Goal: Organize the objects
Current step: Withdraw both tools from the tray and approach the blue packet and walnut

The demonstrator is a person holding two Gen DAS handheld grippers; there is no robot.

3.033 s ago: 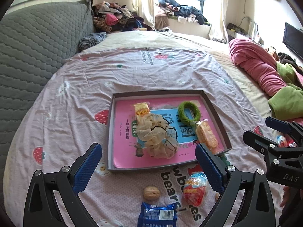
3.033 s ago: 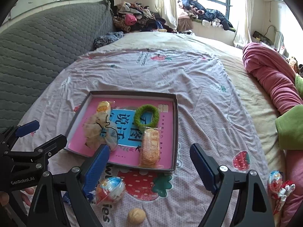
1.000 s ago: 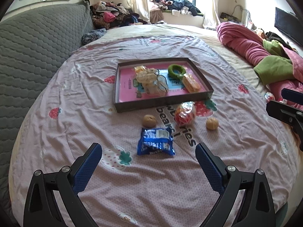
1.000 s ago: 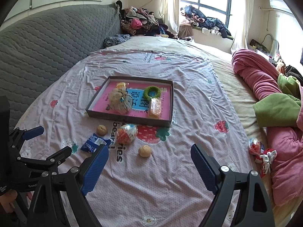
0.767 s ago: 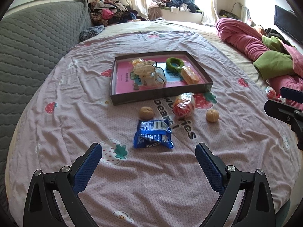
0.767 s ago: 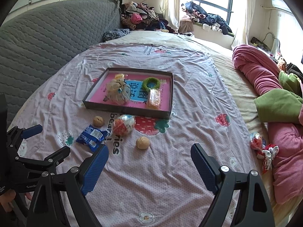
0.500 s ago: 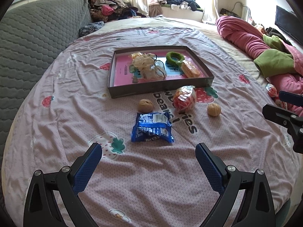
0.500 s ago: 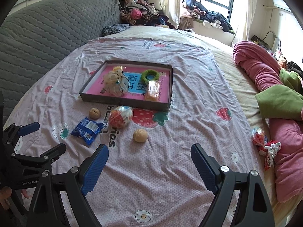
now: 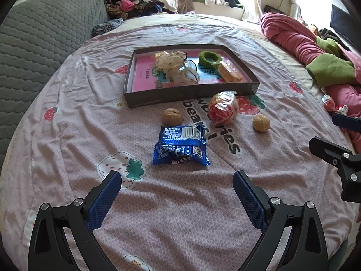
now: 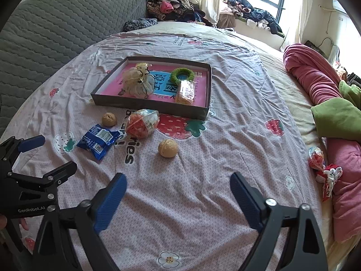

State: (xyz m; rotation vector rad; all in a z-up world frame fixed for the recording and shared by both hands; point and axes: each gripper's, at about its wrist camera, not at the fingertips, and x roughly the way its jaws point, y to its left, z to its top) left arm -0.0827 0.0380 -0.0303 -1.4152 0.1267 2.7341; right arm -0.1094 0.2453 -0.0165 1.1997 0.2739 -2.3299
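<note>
A dark shallow tray with a pink lining sits mid-bed. It holds a gauze pouch, a green ring and an orange wafer pack. On the sheet in front lie a blue snack packet, two walnuts and a red netted ball. My left gripper hangs open just short of the blue packet. My right gripper is open, its jaws still opening, nothing between them, near the right walnut.
A pink strawberry-print sheet covers the bed. A grey quilted headboard lines the left. Rolled pink and green blankets lie along the right, with a small wrapped candy and toy beside them. Clothes are piled by the window.
Both grippers have sunk toward the bed, so the packet, walnuts and ball now look larger and nearer. The right gripper's fingers stand slightly wider apart.
</note>
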